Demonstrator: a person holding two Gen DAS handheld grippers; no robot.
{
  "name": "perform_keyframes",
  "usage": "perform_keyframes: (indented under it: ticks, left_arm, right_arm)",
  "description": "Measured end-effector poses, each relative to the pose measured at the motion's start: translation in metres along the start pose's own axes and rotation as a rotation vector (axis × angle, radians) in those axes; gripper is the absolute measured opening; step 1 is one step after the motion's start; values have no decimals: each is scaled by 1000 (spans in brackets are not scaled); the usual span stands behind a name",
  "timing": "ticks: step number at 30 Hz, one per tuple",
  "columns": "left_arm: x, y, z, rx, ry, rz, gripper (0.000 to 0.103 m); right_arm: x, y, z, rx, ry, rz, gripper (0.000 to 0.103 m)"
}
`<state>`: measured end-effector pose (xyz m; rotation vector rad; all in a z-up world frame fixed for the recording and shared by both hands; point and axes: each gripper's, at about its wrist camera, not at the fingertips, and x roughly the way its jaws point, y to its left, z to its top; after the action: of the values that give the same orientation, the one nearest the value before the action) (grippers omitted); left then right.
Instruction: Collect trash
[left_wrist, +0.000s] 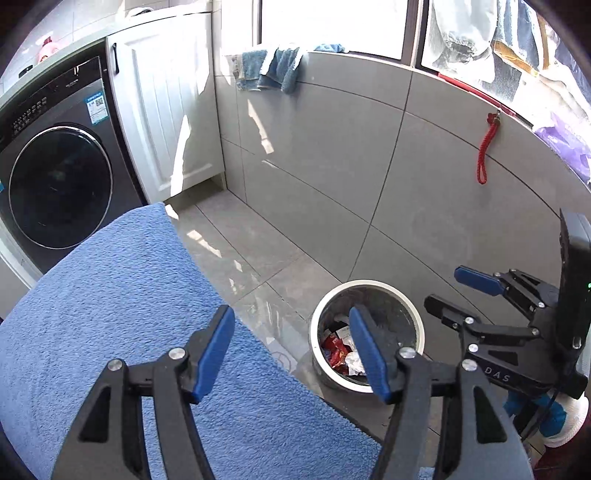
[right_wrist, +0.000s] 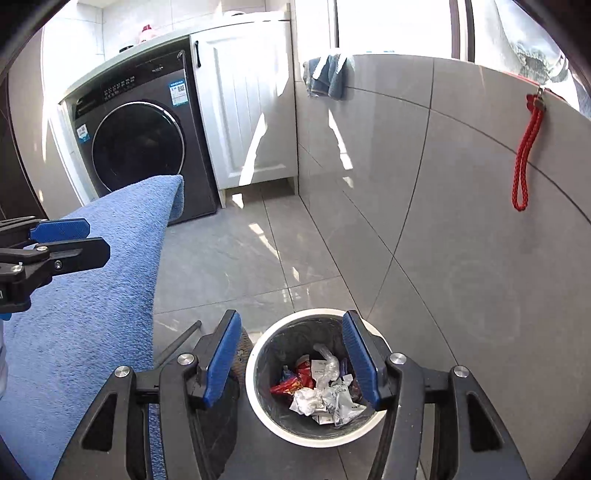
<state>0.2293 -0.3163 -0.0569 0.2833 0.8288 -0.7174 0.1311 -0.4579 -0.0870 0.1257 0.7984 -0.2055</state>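
Both tools are held above the floor, tipped downward toward the bin (right_wrist: 314, 380), a round white-rimmed can with a dark liner that stands on the grey tile floor (right_wrist: 236, 258) close to the tiled wall (right_wrist: 443, 184) on the right. The right tool (right_wrist: 291, 362) is seen with its jaws parted fairly wide and nothing between them; its blue pads frame the bin's mouth, a placement that suits a drop straight into the can. The left tool (left_wrist: 291, 350) is likewise spread and empty, held over the near edge of a blue towel-covered worktop (left_wrist: 110, 295), with the bin just to its right.

The trash (right_wrist: 321, 391), red wrappers and crumpled white paper and plastic, is found lying at the bottom of the bin. No loose litter can be made out on the towel or the floor, so the collecting is judged to be largely done.

At the far left a dark washing machine (right_wrist: 140, 144) is set beside a white cabinet (right_wrist: 243, 103); a red cord (right_wrist: 526, 155) is hung on the wall.
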Motion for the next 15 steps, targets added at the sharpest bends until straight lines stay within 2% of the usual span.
perform_keyframes:
  ticks: [5, 7, 15]
  left_arm:
    - [-72, 54, -29, -79, -98, 168, 68]
    - [-96, 75, -45, -118, -132, 245, 70]
    - [-193, 134, -98, -244, -266, 507, 75]
  right_arm:
    - [-41, 69, 24, -110, -113, 93, 63]
    - [-53, 95, 30, -150, -149, 123, 70]
    - [-85, 180, 34, -257, -235, 188, 87]
